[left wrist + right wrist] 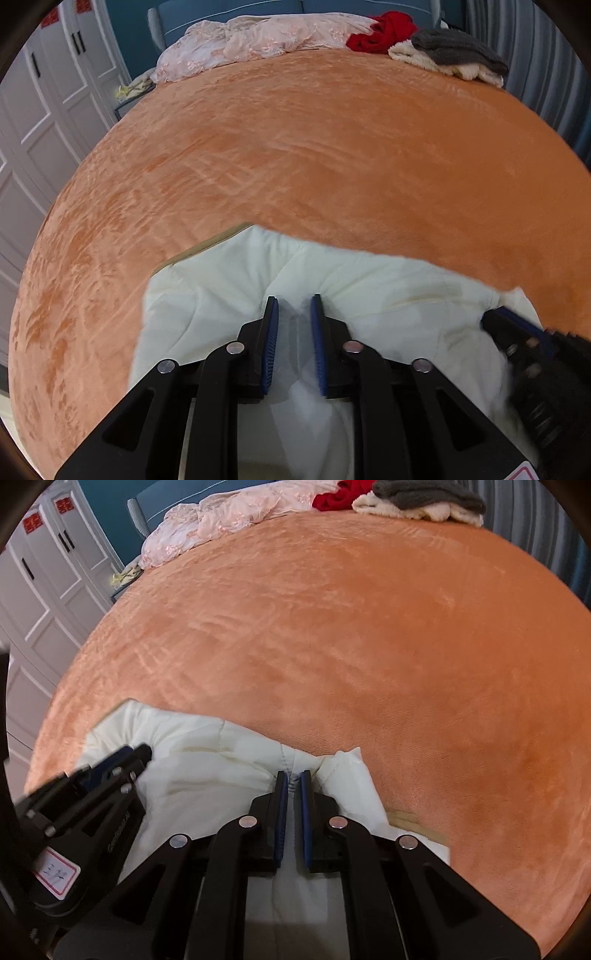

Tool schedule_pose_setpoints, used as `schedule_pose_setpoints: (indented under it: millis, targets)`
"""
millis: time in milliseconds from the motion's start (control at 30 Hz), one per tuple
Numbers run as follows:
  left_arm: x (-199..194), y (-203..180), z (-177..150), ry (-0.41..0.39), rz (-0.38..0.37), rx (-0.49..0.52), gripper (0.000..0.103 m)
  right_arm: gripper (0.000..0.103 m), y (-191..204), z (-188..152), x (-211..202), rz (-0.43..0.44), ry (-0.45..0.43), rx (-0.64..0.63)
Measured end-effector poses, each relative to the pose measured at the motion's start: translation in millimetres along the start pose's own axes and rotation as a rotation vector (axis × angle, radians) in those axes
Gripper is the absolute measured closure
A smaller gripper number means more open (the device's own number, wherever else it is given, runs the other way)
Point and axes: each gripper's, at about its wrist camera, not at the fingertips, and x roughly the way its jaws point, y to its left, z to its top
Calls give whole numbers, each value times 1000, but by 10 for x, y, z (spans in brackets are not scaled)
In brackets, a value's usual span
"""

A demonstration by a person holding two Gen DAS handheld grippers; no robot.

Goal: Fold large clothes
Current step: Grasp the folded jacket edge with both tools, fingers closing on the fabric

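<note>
garment: a big cream padded garment (229, 280) lay bunched at the near edge of the bed (295, 147), on the orange plush cover — well apart from everything else.
left gripper (294, 306): jaws narrow, a fold of the cream fabric pinched between the blue pads.
right gripper (294, 779): nearly closed, also clamped on a ridge of the same fabric, just beside the left one.
step: looked like the pick-up before a fold — both grips set on one edge, nothing laid over yet.
next move: I'd guess lift and carry that edge across together, keeping it taut so the padding doesn't slump.
further out: a pink lacy spread (258, 40), a red garment (384, 31) and a grey-and-cream pile (454, 53) sat at the far end; white wardrobe doors (48, 110) off to the left.
</note>
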Motion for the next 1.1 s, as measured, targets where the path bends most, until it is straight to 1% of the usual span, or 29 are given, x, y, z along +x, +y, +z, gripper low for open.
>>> schedule_pose_setpoints:
  millis: [33, 100, 167, 233, 300, 367, 433, 500, 667, 867, 1100]
  targets:
    - [-81, 41, -14, 2, -13, -14, 85, 92, 17, -1, -152, 2, -20, -4]
    - [-356, 170, -93, -2, -47, -39, 85, 91, 62, -38, -481, 9, -53, -31]
    - [-657, 294, -228, -11, -62, -45, 85, 91, 95, -138, -797, 5, -63, -51]
    - [-822, 383, -369, 15, -97, -68, 85, 88, 121, -283, -986, 18, -43, -66]
    - [-914, 428, -521, 42, -125, -89, 86, 84, 150, -436, -1024, 21, -4, -74]
    - [-928, 400, -646, 64, -118, -88, 87, 85, 167, -609, -963, 36, 31, -77]
    - [-897, 351, -711, 72, -105, -86, 88, 86, 147, -714, -820, 28, 66, -69]
    - [-846, 309, -758, 76, -91, -82, 88, 86, 119, -786, -682, 9, 81, -66]
    - [-723, 238, -795, 91, -51, -68, 88, 87, 123, -805, -521, -5, 108, -66]
    - [-629, 175, -870, 75, -13, -50, 90, 87, 130, -834, -389, -9, 113, -64]
    - [-561, 155, -872, 69, -2, -60, 92, 87, 122, -834, -356, -8, 114, -63]
